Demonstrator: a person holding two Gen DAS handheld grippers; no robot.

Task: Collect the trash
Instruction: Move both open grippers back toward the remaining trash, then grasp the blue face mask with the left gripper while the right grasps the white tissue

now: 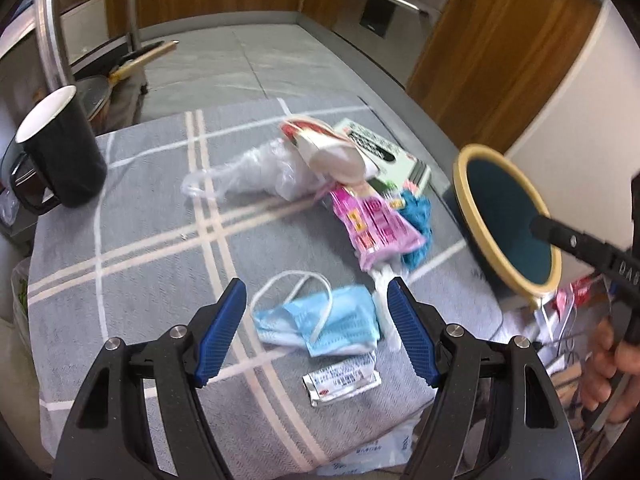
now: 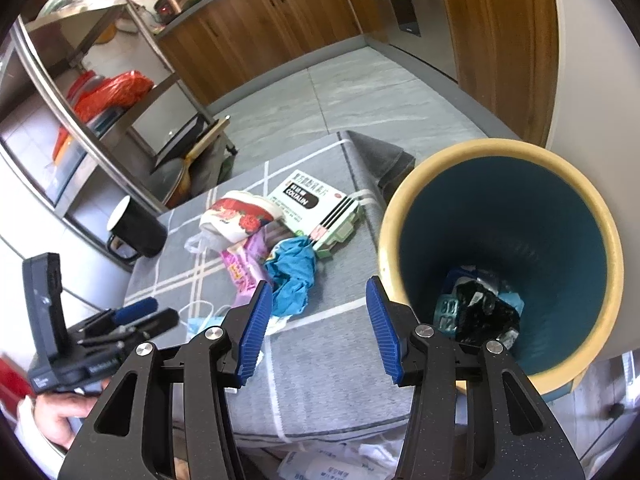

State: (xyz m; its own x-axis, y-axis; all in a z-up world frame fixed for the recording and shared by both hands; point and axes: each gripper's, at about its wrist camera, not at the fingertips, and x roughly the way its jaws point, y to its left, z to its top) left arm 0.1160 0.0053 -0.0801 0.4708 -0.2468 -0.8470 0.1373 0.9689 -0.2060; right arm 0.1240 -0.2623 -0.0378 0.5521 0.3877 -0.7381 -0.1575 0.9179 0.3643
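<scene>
My left gripper (image 1: 316,300) is open just above a crumpled blue face mask (image 1: 320,326) on the grey checked cloth (image 1: 140,240). A silver sachet (image 1: 340,385) lies below the mask. Further off lie a pink wrapper (image 1: 372,226), a teal crumpled scrap (image 1: 416,220), a clear plastic bag (image 1: 260,174), a red-and-white paper cup (image 1: 328,152) and a green medicine box (image 1: 384,152). My right gripper (image 2: 316,312) is open and empty beside the teal bin with a yellow rim (image 2: 500,248), which holds some trash (image 2: 476,312). The bin also shows in the left wrist view (image 1: 508,220).
A black mug (image 1: 60,144) stands at the table's far left. A steel shelf rack (image 2: 80,92) with pans stands behind the table. Wooden cabinets (image 2: 272,20) line the back. Papers (image 2: 320,464) lie below the table's front edge.
</scene>
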